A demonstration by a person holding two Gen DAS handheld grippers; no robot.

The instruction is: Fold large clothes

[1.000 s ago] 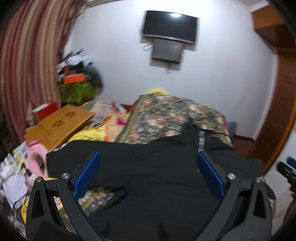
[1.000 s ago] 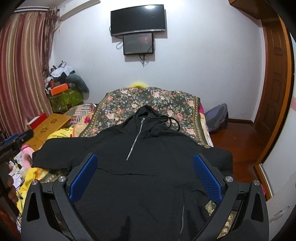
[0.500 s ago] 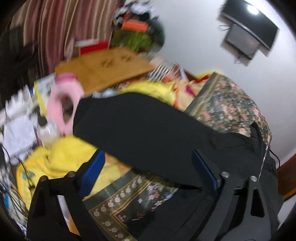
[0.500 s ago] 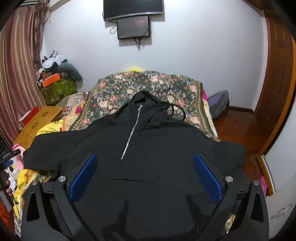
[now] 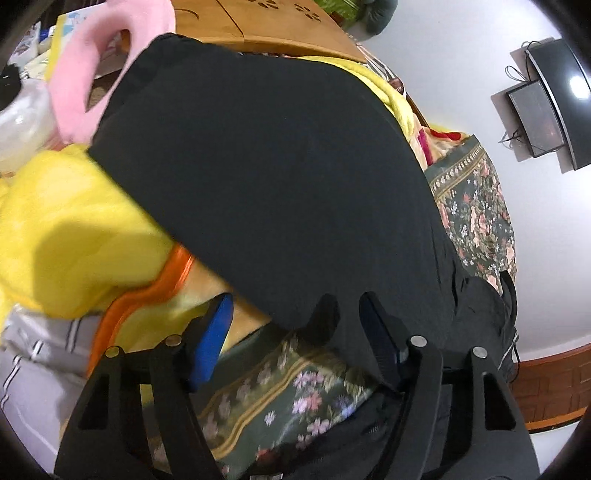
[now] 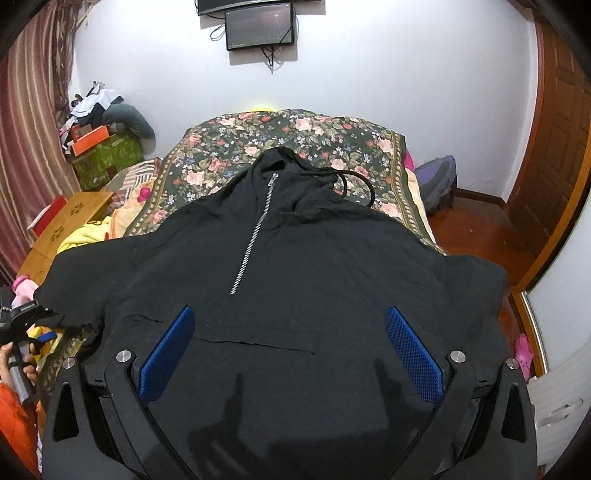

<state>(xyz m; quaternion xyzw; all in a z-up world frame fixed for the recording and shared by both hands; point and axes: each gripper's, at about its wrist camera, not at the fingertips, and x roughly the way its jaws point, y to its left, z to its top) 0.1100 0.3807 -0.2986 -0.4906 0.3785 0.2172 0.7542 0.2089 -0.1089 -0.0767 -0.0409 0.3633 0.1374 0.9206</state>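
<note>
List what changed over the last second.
The left gripper swung down and sideways to the hoodie's left sleeve; its jaws are closing with the sleeve's edge between them, nothing gripped yet. The right gripper dipped slightly, open above the hem. The hoodie lies flat, unmoved.

The right wrist view looks forward and down over its own fingers, from the foot of the bed toward the far wall, and takes in the whole black hoodie [image 6: 295, 266] spread on the floral bedspread [image 6: 295, 133], with the wall screen [image 6: 260, 26] at the top edge. The left wrist view sits far nearer, rolled to one side (the wall screen [image 5: 535, 118] hangs tilted at its right edge), and looks steeply down at the hoodie's sleeve [image 5: 277, 166] by the bed's side. Both views share the hoodie, the bedspread, the wooden board [image 5: 266, 26] and the screen; the right view also catches the left gripper [image 6: 40, 325] at its left edge.
</note>
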